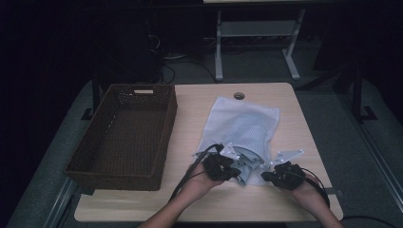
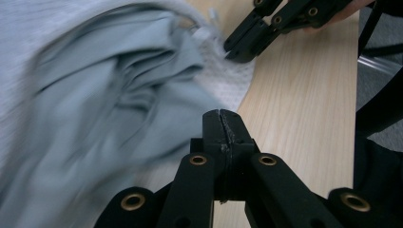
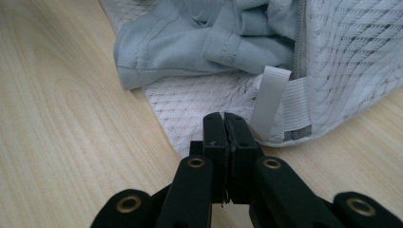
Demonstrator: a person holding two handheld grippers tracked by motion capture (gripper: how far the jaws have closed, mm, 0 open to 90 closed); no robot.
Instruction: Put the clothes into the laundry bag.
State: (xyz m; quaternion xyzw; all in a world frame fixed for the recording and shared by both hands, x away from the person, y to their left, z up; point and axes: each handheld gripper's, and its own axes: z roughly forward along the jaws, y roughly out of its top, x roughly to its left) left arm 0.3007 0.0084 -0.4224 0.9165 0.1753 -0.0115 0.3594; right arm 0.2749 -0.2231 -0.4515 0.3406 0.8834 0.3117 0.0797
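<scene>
White mesh bag point(image 1: 240, 126) lay near the bench's point(image 1: 199, 204) right front corner, grey garment point(image 3: 190, 38) spilling from its mouth; right tongs point(image 3: 224, 124) pinched its mesh edge. Left tongs point(image 2: 222, 122) were pressed together on nothing beside the garment; wicker basket point(image 1: 124, 135) sat at the left edge.

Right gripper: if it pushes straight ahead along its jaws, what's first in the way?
Probably the white mesh laundry bag: the right gripper is shut, tips at the bag's edge. The grey garment lies just beyond. Whether the tips already touch is unclear.
</scene>
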